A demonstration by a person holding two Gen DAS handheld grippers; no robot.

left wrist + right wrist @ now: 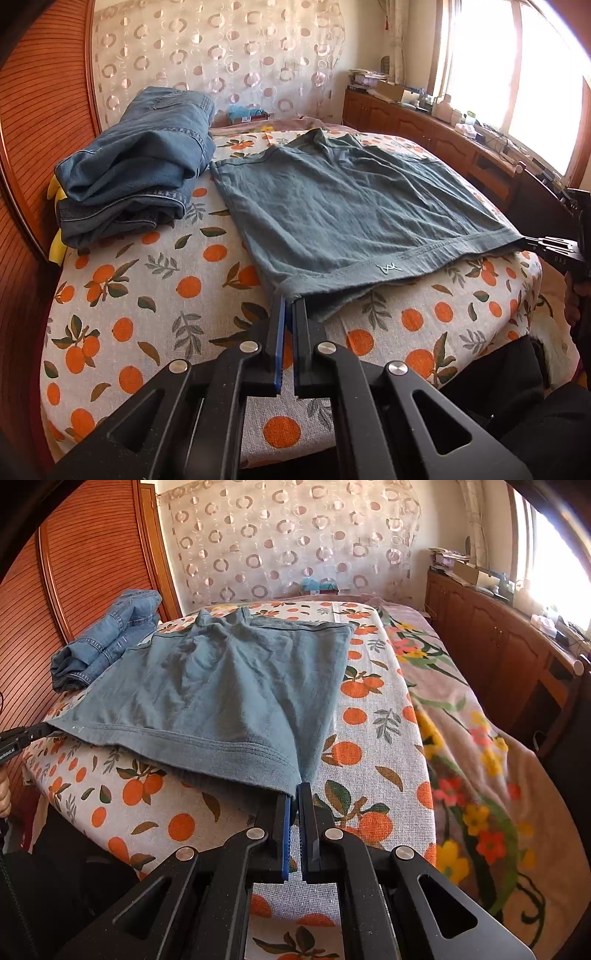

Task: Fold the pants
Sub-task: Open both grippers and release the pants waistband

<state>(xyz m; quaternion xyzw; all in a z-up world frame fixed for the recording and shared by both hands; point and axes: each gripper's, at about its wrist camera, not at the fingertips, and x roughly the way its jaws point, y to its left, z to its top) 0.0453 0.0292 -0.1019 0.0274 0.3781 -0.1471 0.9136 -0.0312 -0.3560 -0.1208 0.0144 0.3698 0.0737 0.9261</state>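
Left gripper (290, 301) and right gripper (295, 790) pinch teal pants' (351, 206) waistband corners.

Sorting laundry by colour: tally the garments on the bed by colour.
Grey-green: 1, the shorts, both waistband corners clamped in the left gripper and right gripper.
Blue denim: 1 folded pile; how many pieces it holds can't be told.
Total: 2

The yellow object (55, 192) is mostly hidden beneath the folded jeans (140, 162). Small items on the sideboard (461, 122) wash out in window glare. The person's hand (4, 794) is cut off by the picture's edge.
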